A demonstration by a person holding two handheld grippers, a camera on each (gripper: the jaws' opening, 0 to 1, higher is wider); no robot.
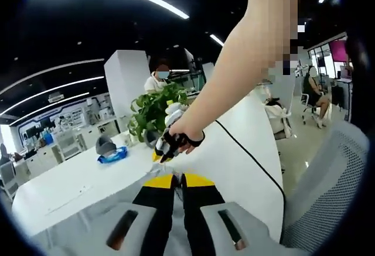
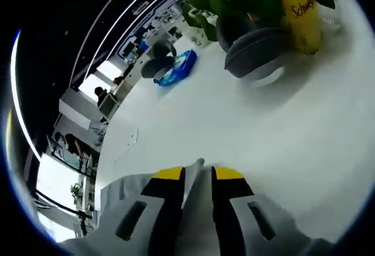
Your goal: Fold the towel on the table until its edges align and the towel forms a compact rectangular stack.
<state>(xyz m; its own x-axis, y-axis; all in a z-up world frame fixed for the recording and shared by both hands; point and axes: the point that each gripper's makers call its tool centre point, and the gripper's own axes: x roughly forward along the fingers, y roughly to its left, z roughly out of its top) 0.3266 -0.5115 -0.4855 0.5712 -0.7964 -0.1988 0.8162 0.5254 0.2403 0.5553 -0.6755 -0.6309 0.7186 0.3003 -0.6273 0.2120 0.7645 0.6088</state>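
We find the left gripper (image 1: pixel 179 180) nearest in its own view, jaws drawn together on a thin fold of grey towel (image 1: pixel 111 218), raised off the white table (image 1: pixel 70 183), presumably to carry that edge across. In the right gripper view, the right gripper (image 2: pixel 198 174) is likewise clamped on a towel corner above the tabletop. Beyond, the person's gloved hand (image 1: pixel 176 140) reaches forward. Farther back stand a grey headset (image 2: pixel 255 48), a yellow bottle (image 2: pixel 296 10) and a leafy plant (image 1: pixel 153 108).
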